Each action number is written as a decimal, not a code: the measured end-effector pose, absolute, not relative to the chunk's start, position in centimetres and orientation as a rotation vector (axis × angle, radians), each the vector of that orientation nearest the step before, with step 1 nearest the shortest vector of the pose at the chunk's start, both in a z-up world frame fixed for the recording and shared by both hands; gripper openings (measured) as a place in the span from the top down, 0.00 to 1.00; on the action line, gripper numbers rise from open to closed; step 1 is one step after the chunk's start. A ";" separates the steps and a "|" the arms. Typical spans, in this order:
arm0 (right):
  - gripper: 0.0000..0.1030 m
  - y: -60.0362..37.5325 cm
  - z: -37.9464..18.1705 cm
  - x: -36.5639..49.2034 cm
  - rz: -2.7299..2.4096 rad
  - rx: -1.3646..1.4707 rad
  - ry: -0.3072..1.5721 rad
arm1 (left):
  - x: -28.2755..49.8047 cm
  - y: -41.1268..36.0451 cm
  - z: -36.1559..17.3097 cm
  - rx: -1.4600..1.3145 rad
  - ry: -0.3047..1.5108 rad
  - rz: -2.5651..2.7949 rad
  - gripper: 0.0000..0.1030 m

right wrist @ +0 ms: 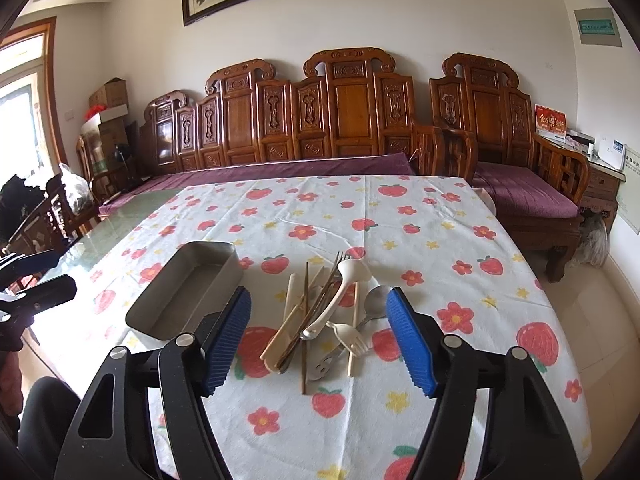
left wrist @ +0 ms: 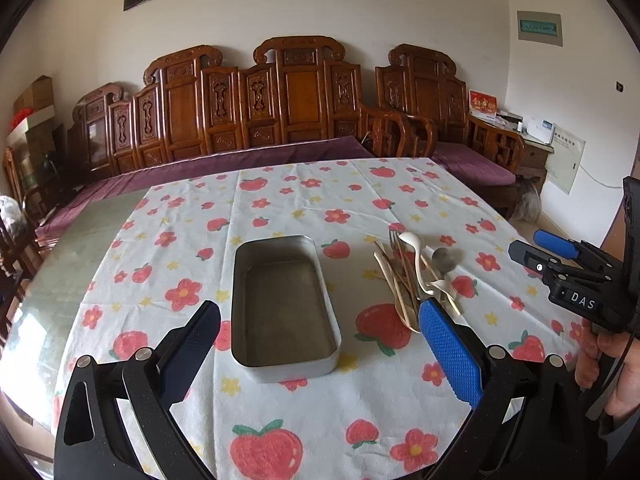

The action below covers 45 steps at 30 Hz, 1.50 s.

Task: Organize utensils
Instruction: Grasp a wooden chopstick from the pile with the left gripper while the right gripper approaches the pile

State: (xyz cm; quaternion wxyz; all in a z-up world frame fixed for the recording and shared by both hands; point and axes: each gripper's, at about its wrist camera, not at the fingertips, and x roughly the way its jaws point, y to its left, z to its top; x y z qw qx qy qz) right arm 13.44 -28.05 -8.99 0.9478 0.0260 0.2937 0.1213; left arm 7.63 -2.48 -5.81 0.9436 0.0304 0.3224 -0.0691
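An empty metal tin (left wrist: 296, 368) stands on the strawberry-print cloth, and my left gripper (left wrist: 320, 320) hovers open just in front of it with nothing between its fingers. To the tin's right lies a heap of utensils: a white spoon (right wrist: 348, 272), a metal spoon (right wrist: 376, 298), a white fork (right wrist: 352, 340), brown chopsticks (right wrist: 306, 320), a metal fork and cream-coloured pieces. Above the near end of that heap, my right gripper (right wrist: 318, 300) is open and touches none of it. The tin (right wrist: 180, 300) also shows in the right wrist view, at the left.
The cloth (left wrist: 320, 420) covers most of a glass-topped table, whose bare glass (left wrist: 80, 248) shows at the left. A carved wooden bench with purple cushions (right wrist: 280, 168) runs along the far side. A hand (left wrist: 612, 360) holds the right gripper (left wrist: 532, 246).
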 end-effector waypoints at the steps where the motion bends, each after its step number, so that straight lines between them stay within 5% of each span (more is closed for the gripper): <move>1: 0.30 -28.3 -9.3 13.9 0.244 0.052 0.601 | 7.9 -2.5 -5.9 0.061 0.661 -0.146 0.06; 15: 0.42 -29.7 -17.6 17.6 0.244 0.085 0.778 | 13.0 -5.4 -10.0 0.040 0.775 -0.241 0.23; 32: 0.46 -30.3 -18.2 18.3 0.248 0.137 0.799 | 18.5 -11.8 -18.1 0.033 0.982 -0.363 0.77; 39: 0.46 -30.2 -18.2 18.4 0.251 0.143 0.800 | 20.1 -12.8 -19.8 0.046 1.025 -0.370 0.82; 45: 0.46 -30.2 -18.1 18.4 0.251 0.143 0.799 | 20.9 -13.2 -20.6 0.077 1.045 -0.337 0.95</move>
